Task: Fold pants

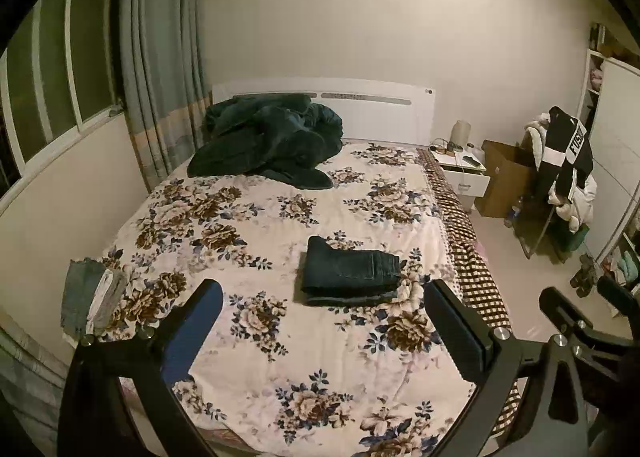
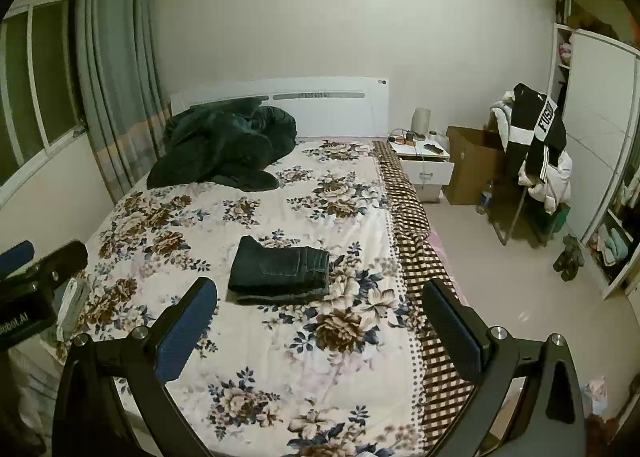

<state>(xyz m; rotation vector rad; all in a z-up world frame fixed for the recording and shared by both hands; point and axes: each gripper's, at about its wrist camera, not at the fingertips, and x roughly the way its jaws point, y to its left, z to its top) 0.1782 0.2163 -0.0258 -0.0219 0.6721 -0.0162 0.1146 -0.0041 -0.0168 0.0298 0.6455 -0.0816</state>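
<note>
Two grippers, left gripper (image 1: 326, 323) and right gripper (image 2: 324, 321), fingers spread, empty, above bed (image 1: 256, 217), pants (image 1: 350, 277) folded, untouched

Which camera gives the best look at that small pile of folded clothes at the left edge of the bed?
The left wrist view: the folded clothes lie in the open there, grey-blue and white. In the right wrist view the left hand-held gripper covers most of the pile, leaving a sliver.
</note>
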